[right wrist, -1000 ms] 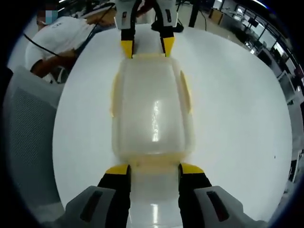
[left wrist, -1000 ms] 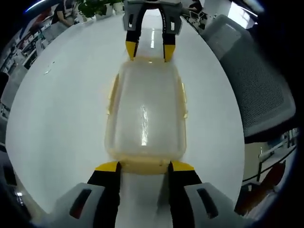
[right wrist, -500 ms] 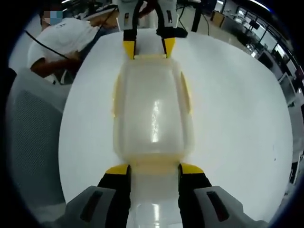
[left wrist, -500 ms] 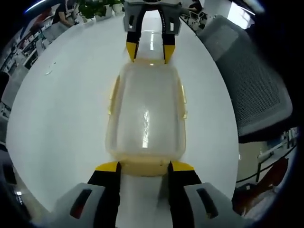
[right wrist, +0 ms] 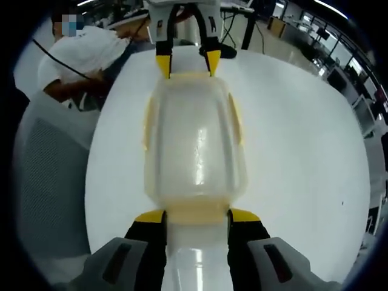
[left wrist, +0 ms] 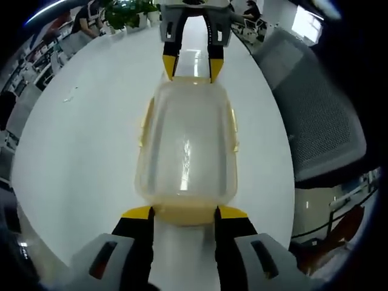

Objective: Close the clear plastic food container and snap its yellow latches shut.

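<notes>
Clear container (left wrist: pixel 187 148) is sitting between both grippers, left gripper (left wrist: pixel 185 212) and right gripper (right wrist: pixel 197 216) facing at opposite ends. Jaws on both are standing apart, straddling the yellow end latches (right wrist: pixel 197 213). Contact is hard to make out.

Grey tool (left wrist: pixel 183 213), black jaws, yellow tips

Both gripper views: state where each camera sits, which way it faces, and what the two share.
Left gripper view: rides the left gripper, looking along the container at the right gripper across it; own open jaws at the near end.
Right gripper view: rides the right gripper, facing back at the left gripper; own open jaws at the opposite end.
Shared: container, yellow latches along its sides, white table, both grippers.
</notes>
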Motion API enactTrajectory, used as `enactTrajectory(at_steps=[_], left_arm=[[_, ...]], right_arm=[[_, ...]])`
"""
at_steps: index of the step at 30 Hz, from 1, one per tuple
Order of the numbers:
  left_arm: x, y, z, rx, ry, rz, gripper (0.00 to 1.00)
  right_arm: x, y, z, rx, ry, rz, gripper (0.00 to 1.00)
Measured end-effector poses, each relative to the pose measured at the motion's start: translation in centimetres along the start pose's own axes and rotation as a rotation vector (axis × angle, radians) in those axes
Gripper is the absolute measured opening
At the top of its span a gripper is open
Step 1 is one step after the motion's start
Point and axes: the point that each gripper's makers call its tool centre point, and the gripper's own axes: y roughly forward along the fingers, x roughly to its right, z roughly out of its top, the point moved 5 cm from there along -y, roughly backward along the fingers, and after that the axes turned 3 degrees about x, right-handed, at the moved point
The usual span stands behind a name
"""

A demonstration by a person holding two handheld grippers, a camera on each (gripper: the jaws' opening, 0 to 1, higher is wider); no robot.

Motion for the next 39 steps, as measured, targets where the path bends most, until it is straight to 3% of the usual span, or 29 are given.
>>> enactTrajectory(at_steps=[11,20,39], left_arm=[[-0.4,-1.8,1.5,0.013,0.006,0.002,0.38],[-0.5,-2.0,2.1,0.021,0.008,0.014,0.38],[-2.2,-1.0,6.3,0.051,0.025,0.020,0.38]], right_arm=[[0.3,-2.4,0.4,0.001,0.003,0.001,0.38],[0.5,-3.5,0.1,0.015,-0.002,-0.005,0.38],[2.3,-5.5,-3.3,-0.022,0.008,-0.027,0.38]])
